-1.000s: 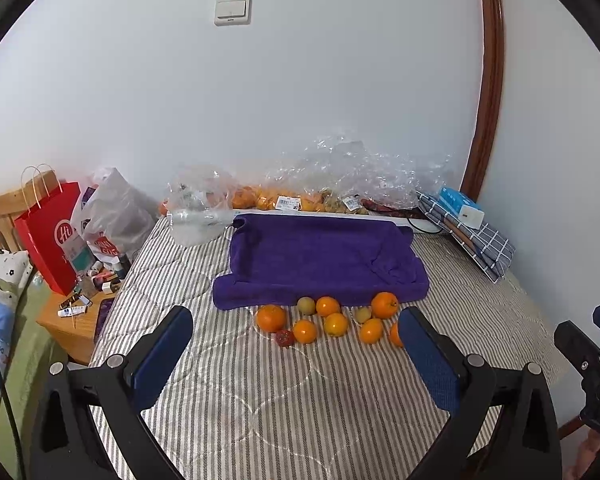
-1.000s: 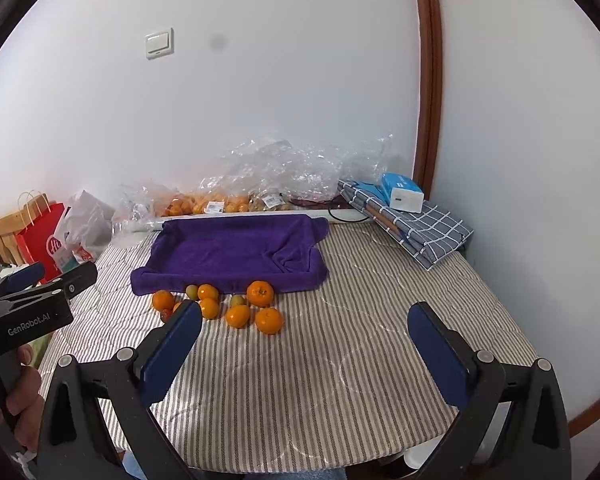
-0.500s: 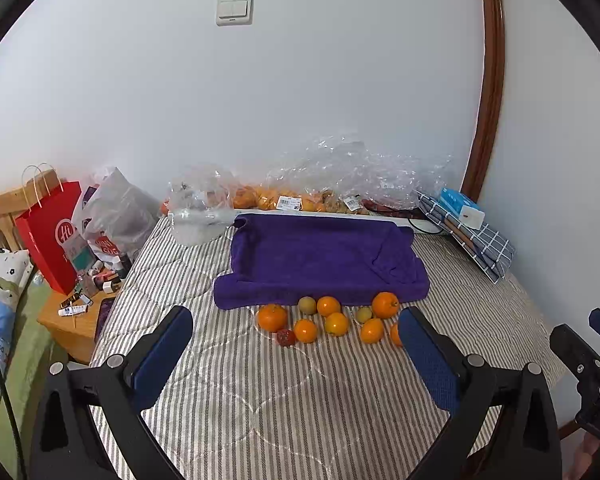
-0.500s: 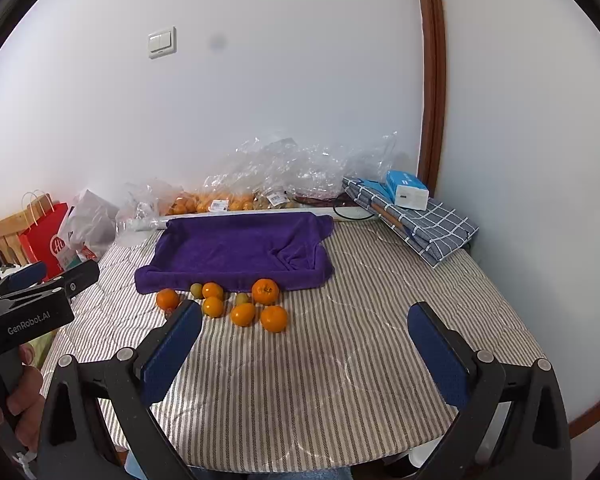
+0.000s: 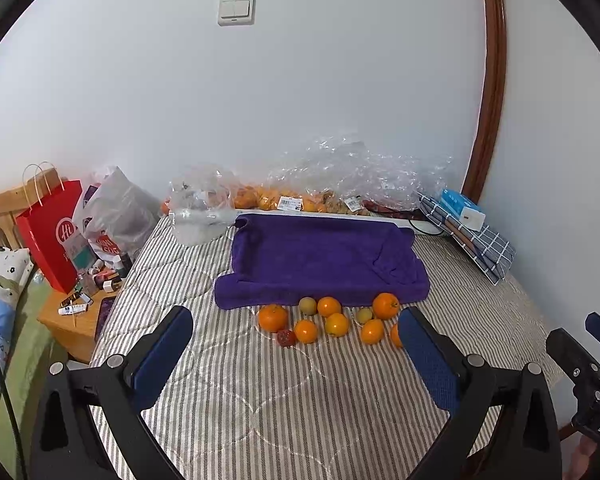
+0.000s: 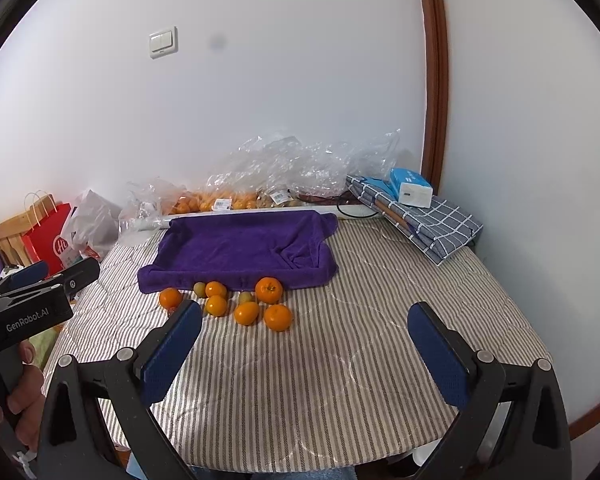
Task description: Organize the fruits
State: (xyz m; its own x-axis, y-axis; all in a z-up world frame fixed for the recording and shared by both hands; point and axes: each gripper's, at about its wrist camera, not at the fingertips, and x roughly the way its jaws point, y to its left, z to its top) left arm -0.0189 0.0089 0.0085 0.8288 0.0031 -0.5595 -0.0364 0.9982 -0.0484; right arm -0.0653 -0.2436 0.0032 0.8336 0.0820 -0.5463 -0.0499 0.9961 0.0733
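Note:
Several oranges (image 5: 273, 317) and two small green fruits (image 5: 307, 305) lie in a cluster on the striped table cover, just in front of a purple towel-lined tray (image 5: 320, 256). A small dark red fruit (image 5: 285, 337) lies at the cluster's near left. The same oranges (image 6: 268, 290) and tray (image 6: 236, 246) show in the right wrist view. My left gripper (image 5: 296, 356) is open and empty, held above the table short of the fruit. My right gripper (image 6: 306, 350) is open and empty, nearer the table's front edge.
Clear plastic bags with more fruit (image 5: 284, 200) line the wall behind the tray. A folded checked cloth with a blue box (image 6: 412, 208) lies at the back right. A red paper bag (image 5: 52, 232) and a cluttered bedside stand (image 5: 80, 304) are off the table's left edge.
Both grippers have drifted slightly forward toward the fruit; the scene looks a little nearer. Nothing on the table has moved.

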